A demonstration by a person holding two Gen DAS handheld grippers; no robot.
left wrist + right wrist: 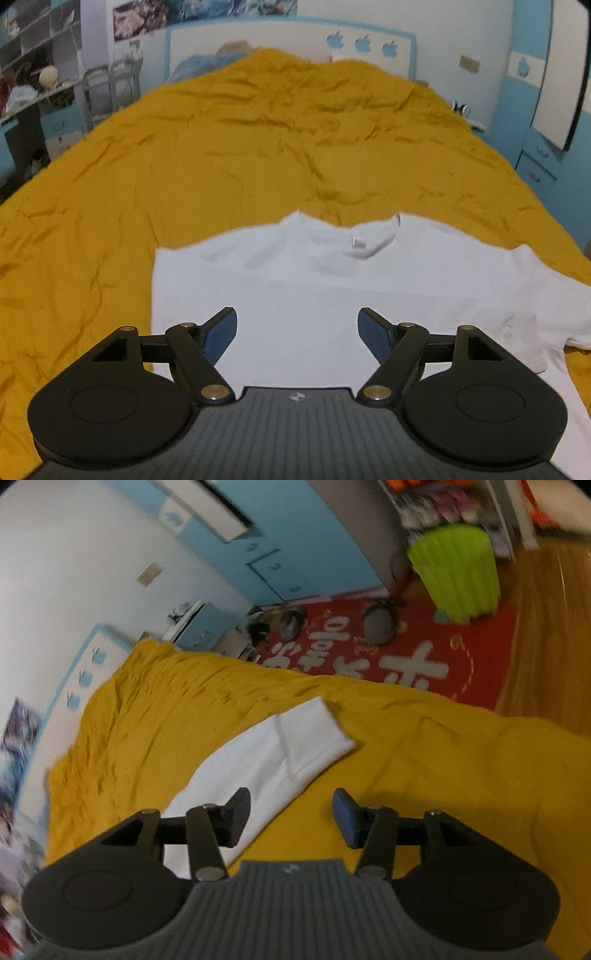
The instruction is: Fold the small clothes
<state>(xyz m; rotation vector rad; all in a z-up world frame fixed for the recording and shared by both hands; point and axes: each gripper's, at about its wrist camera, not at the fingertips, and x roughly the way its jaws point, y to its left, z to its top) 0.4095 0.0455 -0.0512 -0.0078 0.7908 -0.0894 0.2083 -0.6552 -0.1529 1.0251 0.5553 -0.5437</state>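
Note:
A small white T-shirt (pixel 332 280) lies flat on the yellow bedspread (pixel 184 166), collar toward the headboard, its right sleeve spread out at the right. My left gripper (pixel 297 332) is open and empty, hovering over the shirt's lower middle. In the right wrist view the shirt's sleeve (pixel 295 746) lies on the bedspread (pixel 443 775). My right gripper (pixel 291 819) is open and empty, above the shirt's side edge near the sleeve.
The bed's white and blue headboard (pixel 295 40) is at the far end, shelves (pixel 33 74) at the left, blue drawers (pixel 543 162) at the right. Beside the bed lie a red mat (pixel 406 653) and a lime-green bin (pixel 458 572) on the wooden floor.

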